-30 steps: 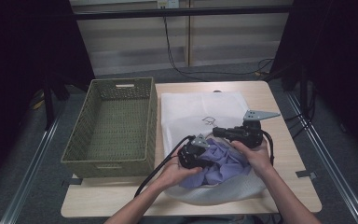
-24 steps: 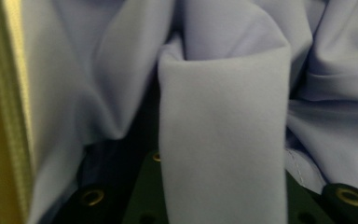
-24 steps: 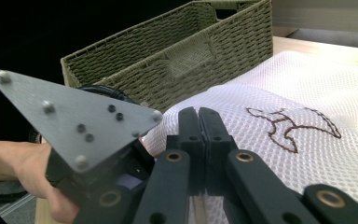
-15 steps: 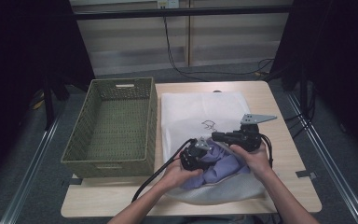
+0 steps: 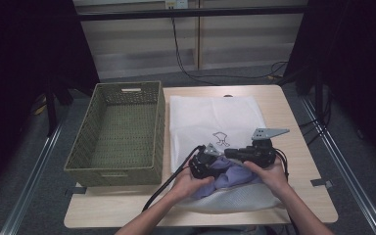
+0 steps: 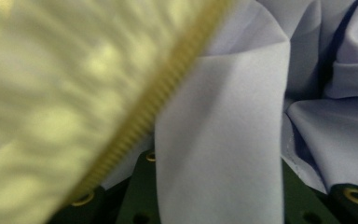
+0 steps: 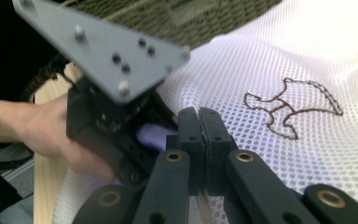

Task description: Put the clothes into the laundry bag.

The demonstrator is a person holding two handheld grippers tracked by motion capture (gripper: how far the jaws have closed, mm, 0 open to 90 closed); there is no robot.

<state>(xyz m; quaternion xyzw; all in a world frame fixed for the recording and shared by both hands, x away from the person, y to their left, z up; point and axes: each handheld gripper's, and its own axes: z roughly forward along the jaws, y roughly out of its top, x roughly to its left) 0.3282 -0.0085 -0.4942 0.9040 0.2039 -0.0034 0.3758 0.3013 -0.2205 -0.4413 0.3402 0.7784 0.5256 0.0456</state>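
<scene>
A white mesh bag (image 5: pixel 210 117) with a brown stitched emblem (image 7: pixel 291 105) lies flat on the table, its open end toward the person. Lavender cloth (image 5: pixel 232 174) is bunched at that opening. My left gripper (image 5: pixel 213 168) is pushed into the cloth. In the left gripper view the cloth (image 6: pixel 223 140) drapes over the jaws and hides the pads, beside the bag's zipper edge (image 6: pixel 154 98). The jaws have just eased apart slightly with cloth still between them. My right gripper (image 7: pixel 199 114) is shut, jaws pressed together on the bag's mesh edge, close to the left gripper's grey plate (image 7: pixel 107 51).
A green woven basket (image 5: pixel 122 127) stands on the left half of the wooden table (image 5: pixel 298 147), its wall right beside the bag. Both forearms come in over the front edge. Black cables trail from the grippers toward the person.
Both grippers have drifted a little toward the table's front edge, still close together at the bag's opening. The cloth stays bunched between them.
</scene>
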